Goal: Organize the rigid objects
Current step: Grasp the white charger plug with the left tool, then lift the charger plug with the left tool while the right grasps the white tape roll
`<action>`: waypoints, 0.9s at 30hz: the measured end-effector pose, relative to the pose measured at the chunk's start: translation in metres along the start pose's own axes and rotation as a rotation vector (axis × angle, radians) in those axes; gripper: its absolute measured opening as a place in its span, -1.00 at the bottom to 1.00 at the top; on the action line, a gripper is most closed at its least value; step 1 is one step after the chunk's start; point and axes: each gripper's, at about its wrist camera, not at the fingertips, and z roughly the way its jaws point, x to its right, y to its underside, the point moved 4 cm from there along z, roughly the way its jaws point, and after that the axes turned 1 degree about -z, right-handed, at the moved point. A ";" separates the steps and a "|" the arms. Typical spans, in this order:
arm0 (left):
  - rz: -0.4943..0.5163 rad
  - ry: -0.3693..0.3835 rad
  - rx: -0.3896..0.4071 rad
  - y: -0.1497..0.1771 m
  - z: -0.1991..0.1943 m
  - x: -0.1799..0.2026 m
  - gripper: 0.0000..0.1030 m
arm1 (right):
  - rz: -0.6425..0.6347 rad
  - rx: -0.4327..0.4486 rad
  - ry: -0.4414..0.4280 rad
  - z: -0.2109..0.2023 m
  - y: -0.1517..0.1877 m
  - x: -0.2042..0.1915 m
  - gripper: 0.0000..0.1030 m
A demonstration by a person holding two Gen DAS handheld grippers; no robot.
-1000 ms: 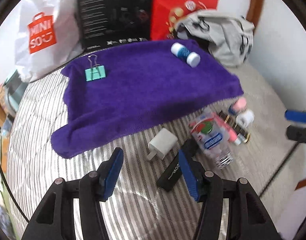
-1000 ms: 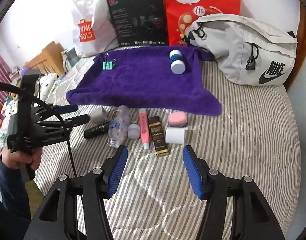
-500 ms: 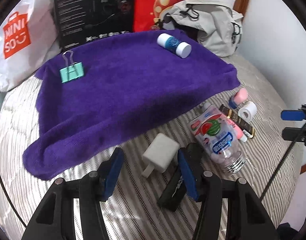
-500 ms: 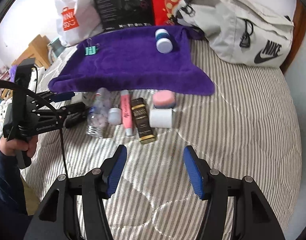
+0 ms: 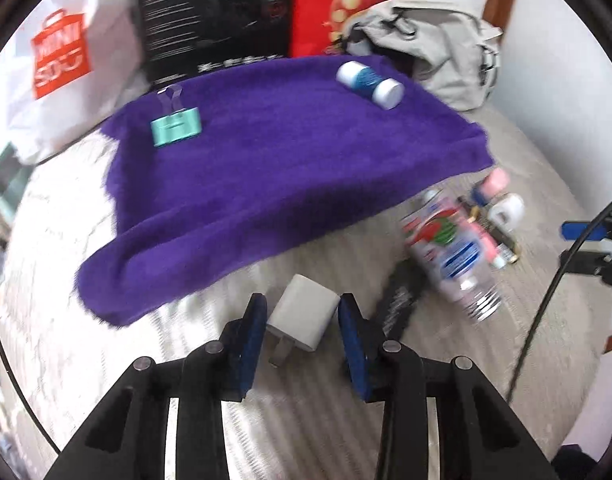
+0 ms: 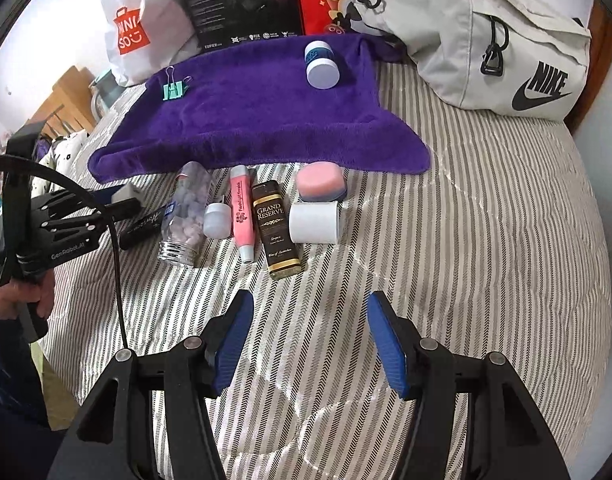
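White charger [image 5: 304, 316] between left fingers [image 5: 253, 332] — seemingly touching.

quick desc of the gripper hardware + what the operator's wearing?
Both grippers, left and right, are black linkage frames with silver pivot pins and ribbed blue pads. In the right wrist view, the left unit carries white "GenRobot.AI" lettering and a black cable. The hand on its grip shows a dark blue sleeve.
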 end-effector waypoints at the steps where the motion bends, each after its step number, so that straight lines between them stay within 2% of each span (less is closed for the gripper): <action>1: -0.005 -0.023 -0.008 0.003 0.001 -0.003 -0.31 | -0.001 -0.002 -0.002 0.001 0.000 0.000 0.14; 6: 0.021 -0.038 0.009 0.011 -0.003 -0.007 -0.31 | -0.015 -0.016 -0.010 0.004 0.002 -0.006 0.14; 15: 0.043 -0.021 0.011 -0.004 0.007 -0.002 -0.31 | -0.015 -0.028 -0.011 0.007 0.005 -0.008 0.15; 21: 0.020 -0.028 0.004 0.000 0.005 0.002 -0.50 | 0.050 0.035 0.031 0.004 -0.004 0.011 0.15; 24: -0.044 -0.021 0.000 0.004 0.002 -0.002 -0.51 | 0.064 0.036 0.085 0.013 -0.011 0.018 0.15; 25: -0.069 -0.022 -0.001 0.005 0.001 -0.003 -0.51 | 0.069 0.045 0.080 0.015 -0.014 0.018 0.15; 27: -0.055 -0.036 -0.006 0.007 0.000 -0.001 -0.51 | 0.070 0.076 0.047 0.018 -0.020 0.013 0.15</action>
